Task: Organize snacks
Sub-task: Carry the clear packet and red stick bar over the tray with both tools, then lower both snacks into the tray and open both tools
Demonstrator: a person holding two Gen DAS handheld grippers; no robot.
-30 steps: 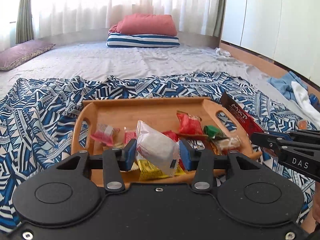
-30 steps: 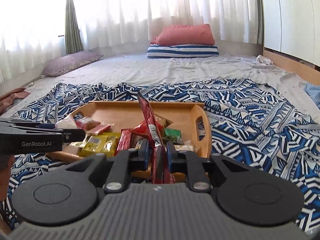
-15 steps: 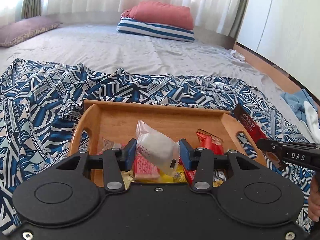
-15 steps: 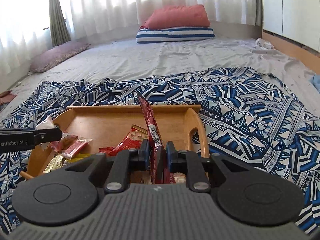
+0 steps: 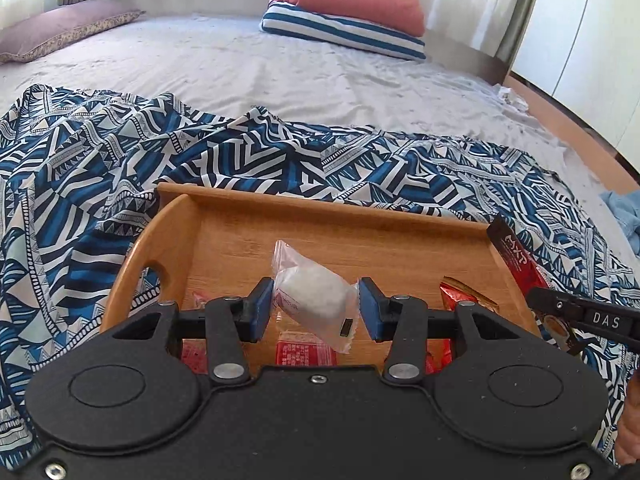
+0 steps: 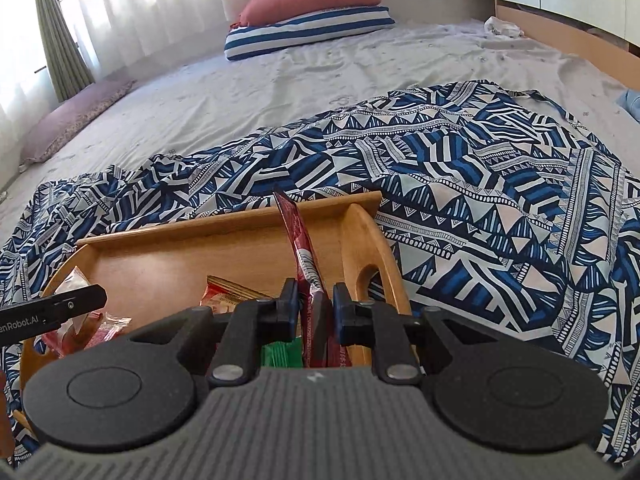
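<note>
My left gripper [image 5: 316, 308] is shut on a clear packet with a white snack [image 5: 310, 296] and holds it above the wooden tray [image 5: 320, 208]. My right gripper [image 6: 314, 312] is shut on a long dark red snack stick [image 6: 300, 248], upright over the tray's right end [image 6: 360, 232]. The right gripper and its red stick [image 5: 516, 256] show at the right edge of the left wrist view. The left gripper's finger [image 6: 56, 308] shows at the left of the right wrist view. Several red, green and clear snack packets [image 6: 228, 294] lie in the near part of the tray.
The tray sits on a blue and white patterned cloth [image 5: 100, 184] spread over a grey bed sheet [image 5: 240, 64]. Striped and red pillows [image 5: 352, 20] lie at the far end, a purple pillow [image 5: 60, 32] at far left. Blue clothing [image 5: 624, 208] lies at the right.
Both grippers have moved forward over the tray with their snacks still held. The heap of packets has slipped under the gripper bodies and the tray's bare far half fills the views.
</note>
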